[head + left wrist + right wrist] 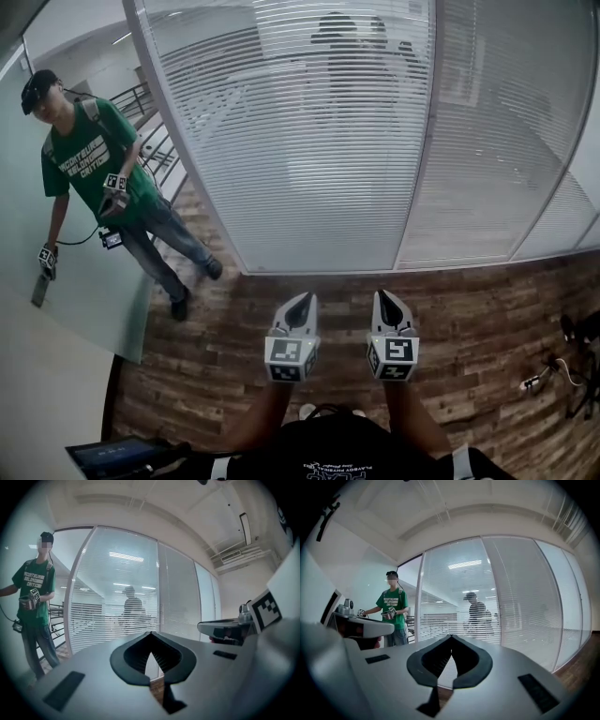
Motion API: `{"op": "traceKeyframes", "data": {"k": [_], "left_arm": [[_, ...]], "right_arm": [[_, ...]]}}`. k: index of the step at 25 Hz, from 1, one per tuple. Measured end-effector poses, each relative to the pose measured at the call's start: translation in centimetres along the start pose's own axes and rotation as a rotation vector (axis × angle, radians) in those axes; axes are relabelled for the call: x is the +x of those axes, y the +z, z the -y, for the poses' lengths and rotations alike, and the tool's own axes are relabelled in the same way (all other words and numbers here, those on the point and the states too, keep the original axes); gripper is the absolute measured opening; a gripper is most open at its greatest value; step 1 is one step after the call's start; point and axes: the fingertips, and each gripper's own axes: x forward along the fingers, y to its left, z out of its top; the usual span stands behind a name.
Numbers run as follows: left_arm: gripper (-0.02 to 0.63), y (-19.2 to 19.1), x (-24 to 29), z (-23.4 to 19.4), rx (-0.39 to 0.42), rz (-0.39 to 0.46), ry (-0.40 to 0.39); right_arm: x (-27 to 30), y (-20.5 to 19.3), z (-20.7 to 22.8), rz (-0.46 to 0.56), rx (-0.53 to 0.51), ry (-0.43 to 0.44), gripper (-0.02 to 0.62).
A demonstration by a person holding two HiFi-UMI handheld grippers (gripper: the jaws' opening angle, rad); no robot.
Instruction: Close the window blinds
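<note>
White slatted blinds hang behind a glass wall ahead of me. The slats of the wide left panel are tilted so that a dim figure shows through them. The narrower panel to its right looks solid white. My left gripper and right gripper are side by side low in the head view, a short way from the glass and pointing at it. Both are shut with nothing between the jaws. In the left gripper view the tips meet in front of the blinds. In the right gripper view the tips also meet, blinds beyond.
A person in a green T-shirt stands at the left by the glass corner, holding grippers of their own. A railing runs behind them. Cables lie on the wooden floor at the right. A dark flat device is at the bottom left.
</note>
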Motion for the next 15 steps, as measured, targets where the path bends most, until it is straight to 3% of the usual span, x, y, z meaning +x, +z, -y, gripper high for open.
{"op": "traceKeyframes", "data": {"k": [15], "left_arm": [[-0.005, 1.0, 1.5, 2.9, -0.011, 0.015, -0.011]], "right_arm": [[-0.6, 0.2, 2.6, 0.018, 0.002, 0.011, 0.003]]}}
